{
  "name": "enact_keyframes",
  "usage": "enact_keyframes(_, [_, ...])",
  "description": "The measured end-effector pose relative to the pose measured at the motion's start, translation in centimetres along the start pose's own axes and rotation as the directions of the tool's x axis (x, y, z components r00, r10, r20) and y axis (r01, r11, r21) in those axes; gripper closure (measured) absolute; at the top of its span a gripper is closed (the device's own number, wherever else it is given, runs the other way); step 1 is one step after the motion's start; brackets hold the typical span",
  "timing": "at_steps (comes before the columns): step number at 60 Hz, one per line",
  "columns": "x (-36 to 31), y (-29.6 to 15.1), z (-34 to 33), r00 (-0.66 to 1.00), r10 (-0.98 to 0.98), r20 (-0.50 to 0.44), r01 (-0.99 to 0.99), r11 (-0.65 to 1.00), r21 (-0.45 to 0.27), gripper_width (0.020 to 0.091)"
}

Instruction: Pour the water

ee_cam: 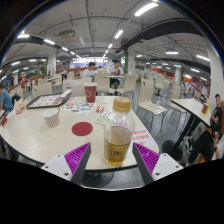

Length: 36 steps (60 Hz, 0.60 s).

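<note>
A clear plastic bottle (118,135) holding yellowish liquid, with a tan cap, stands upright on the round white table (35,140). It sits between the fingers of my gripper (112,149), which is open, with a narrow gap at each purple pad (78,156). A red cup (90,93) stands upright well beyond the bottle, toward the far side of the table. A round red coaster (82,128) lies flat just left of the bottle.
A white ribbed paper cup (52,117) stands to the left, with a dark tray (47,101) behind it. A printed leaflet (141,135) lies right of the bottle. Chairs (150,97) and other tables fill the hall; people sit at both sides.
</note>
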<state>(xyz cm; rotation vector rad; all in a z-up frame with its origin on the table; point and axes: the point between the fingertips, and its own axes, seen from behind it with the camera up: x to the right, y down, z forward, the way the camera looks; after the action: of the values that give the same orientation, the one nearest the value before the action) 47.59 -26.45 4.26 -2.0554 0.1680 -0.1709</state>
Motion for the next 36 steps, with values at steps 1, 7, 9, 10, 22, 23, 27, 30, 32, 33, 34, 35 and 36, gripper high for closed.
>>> enact_keyframes(1, [0.1,0.0,0.4,1.0,-0.002,-0.002,0.002,1.0,0.003,0.0254])
enact_keyframes(7, [0.9,-0.2,2.3,1.0,0.002,-0.006,-0.002,1.0,0.02,0.0333])
enact_keyframes(9, [1.2,-0.2,2.9,1.0,0.003,-0.016,-0.003,1.0,0.025,0.0391])
enact_keyframes(10, [1.4,-0.3,3.0,1.0,0.006,-0.024,-0.005,1.0,0.029,0.0418])
enact_keyframes(22, [1.5,-0.9,3.6,0.999,0.034,-0.023,-0.032,0.997,0.067,0.0643])
enact_keyframes(23, [1.5,-0.9,3.6,0.999,0.035,-0.024,-0.033,0.997,0.067,0.0664])
enact_keyframes(27, [1.6,-0.9,3.5,0.999,0.04,-0.028,-0.038,0.997,0.061,0.0696])
enact_keyframes(30, [1.5,-0.8,3.5,0.999,0.036,-0.031,-0.034,0.998,0.049,0.0697])
enact_keyframes(32, [1.4,-0.8,3.5,0.999,0.035,-0.03,-0.033,0.998,0.044,0.0697])
enact_keyframes(33, [1.5,-0.9,3.6,0.999,0.032,-0.035,-0.03,0.999,0.041,0.0697])
enact_keyframes(34, [1.5,-1.0,3.6,0.999,0.026,-0.042,-0.024,0.999,0.037,0.0698])
enact_keyframes(35, [1.6,-1.0,3.6,0.999,0.018,-0.047,-0.016,0.999,0.032,0.0698])
enact_keyframes(36, [1.6,-1.2,3.5,0.999,0.01,-0.052,-0.008,1.0,0.03,0.0699])
